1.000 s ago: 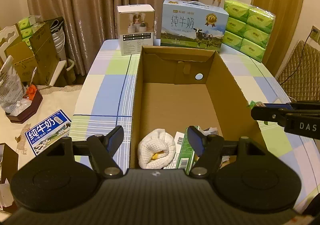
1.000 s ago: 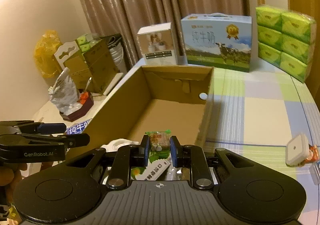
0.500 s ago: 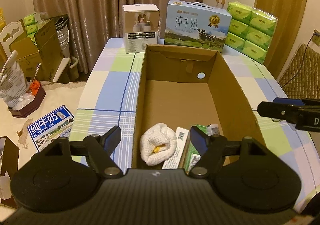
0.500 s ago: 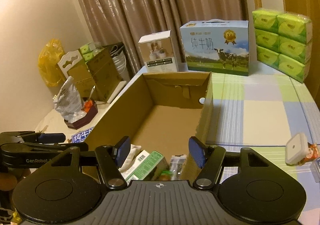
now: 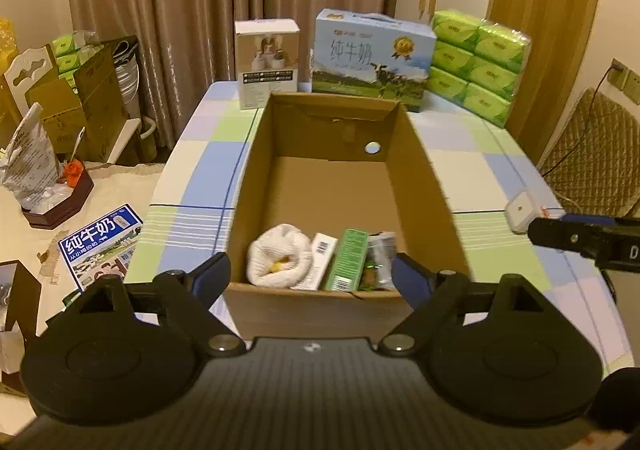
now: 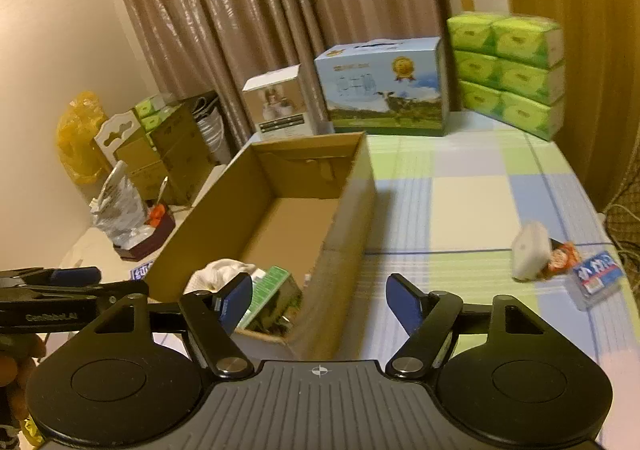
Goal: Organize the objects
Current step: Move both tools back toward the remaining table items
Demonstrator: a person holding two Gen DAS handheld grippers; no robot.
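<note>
The left gripper [image 5: 310, 276] is wide open and holds nothing; its jaws have just been opening more, and between them is seen only the near wall of the cardboard box [image 5: 320, 306]. The right gripper [image 6: 318, 300] is also open and empty; its jaws have just been opening from shut, and the near right corner of the box shows between them without touching the pads.

The open cardboard box stands lengthwise in the middle of the tabletop [image 5: 192, 178], which has a checked cloth in blue, green and white. At the near end inside the box lie, side by side from left to right, a white knitted cloth bundle [image 5: 278, 260], a white carton with a barcode [image 5: 322, 258], a green carton [image 5: 348, 258] and a small clear packet [image 5: 380, 258]. The rest of the box floor is bare.

Near the right edge of the tabletop lies a white square device [image 6: 530, 256], with an orange snack packet [image 6: 562, 256] just beside it and a clear plastic case with a blue label [image 6: 596, 280] a little nearer.

Along the far edge stand a small white product box [image 5: 266, 62], a blue milk carton case with a cow picture [image 5: 370, 58] and a stack of green tissue packs [image 5: 478, 62] at the far right corner.
</note>
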